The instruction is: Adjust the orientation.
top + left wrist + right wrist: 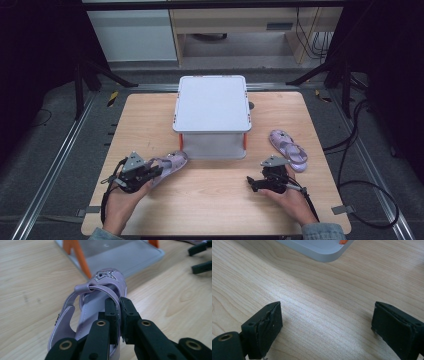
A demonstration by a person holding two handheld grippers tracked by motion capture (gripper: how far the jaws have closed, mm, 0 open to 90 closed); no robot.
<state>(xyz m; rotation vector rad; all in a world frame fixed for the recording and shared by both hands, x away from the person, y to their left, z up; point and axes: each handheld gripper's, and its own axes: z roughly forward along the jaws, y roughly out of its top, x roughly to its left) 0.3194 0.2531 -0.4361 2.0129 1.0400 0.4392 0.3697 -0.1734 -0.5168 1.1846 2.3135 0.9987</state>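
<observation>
Down at the near edge of the desk [150, 210], the left gripper [156, 172] has its jaws pinching the side strap of a lilac sandal [100, 290], and in the left gripper view the pads are clamped tight on that strap, the shoe's toe pointing away toward the shelf. Over on the near right, the right gripper [325, 322] sits low over bare wood with its jaws spread wide and nothing between them. A little farther out, close to the right edge, the second sandal [289, 149] lies flat on the desk, untouched. At the middle of the desk stands the small grey shelf [212, 107] with orange posts, its lower level looking free. My read: one shoe is gripped and heading for the shelf, not yet placed; the other is yet to be picked up, so roughly the first half is under way.
</observation>
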